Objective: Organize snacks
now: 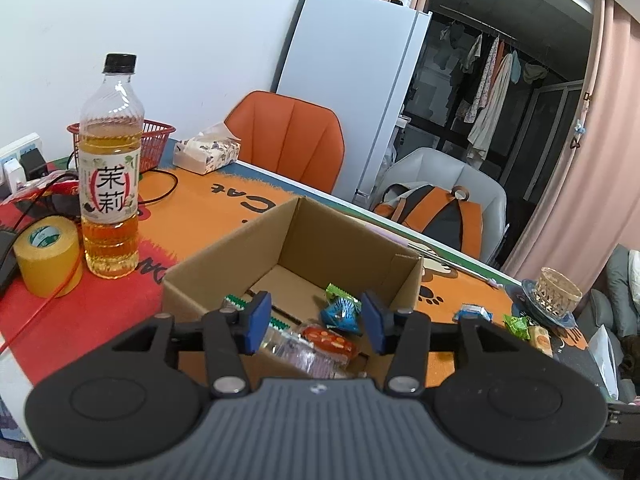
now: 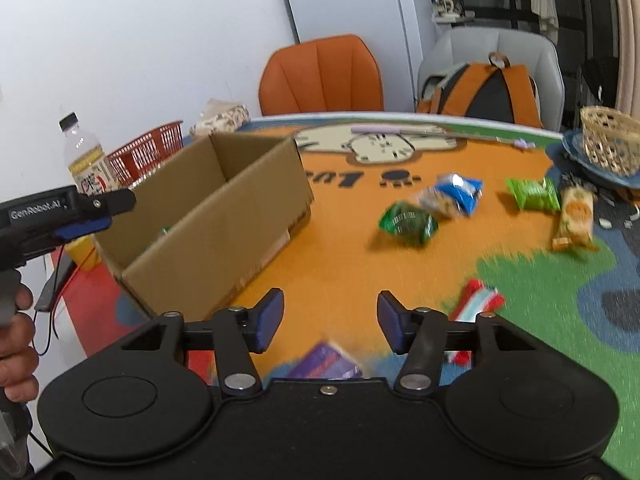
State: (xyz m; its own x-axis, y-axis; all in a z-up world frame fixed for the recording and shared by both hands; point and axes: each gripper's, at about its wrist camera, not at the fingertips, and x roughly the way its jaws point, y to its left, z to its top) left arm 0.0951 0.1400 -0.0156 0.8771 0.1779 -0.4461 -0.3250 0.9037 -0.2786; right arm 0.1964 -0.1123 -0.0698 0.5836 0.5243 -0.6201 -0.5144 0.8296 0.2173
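My left claw (image 1: 314,322) hangs over the open cardboard box (image 1: 240,256), and its blue pads (image 1: 256,322) are spread apart with nothing between them. In the box I count four packets that I can see: a blue one (image 1: 340,312), a small green one (image 1: 338,290), an orange-red one (image 1: 328,340) in clear wrap, and a green-and-white one (image 1: 236,302) partly behind the left finger. There may be more under them; I cannot tell.

My right claw (image 2: 330,322) is also released, and it is low above the tabletop (image 2: 320,264), to the right of the box. On the tabletop I count six loose snacks in the right wrist view: a dark green packet (image 2: 408,222), a blue-and-white packet (image 2: 454,194) touching it, a light green packet (image 2: 532,194), a yellow-orange bar (image 2: 574,218) just beside that, a red-and-white packet (image 2: 476,302) near the right finger, and a purple packet (image 2: 326,362) just under the claw. The picture is blurred, so the prints are not readable.

On the left side stand one tea bottle (image 1: 110,172), one yellow tape roll (image 1: 48,254), one red basket (image 1: 154,140) and one tissue box (image 1: 208,154). One woven basket (image 2: 610,144) sits on a blue plate (image 2: 576,156) at the far right.
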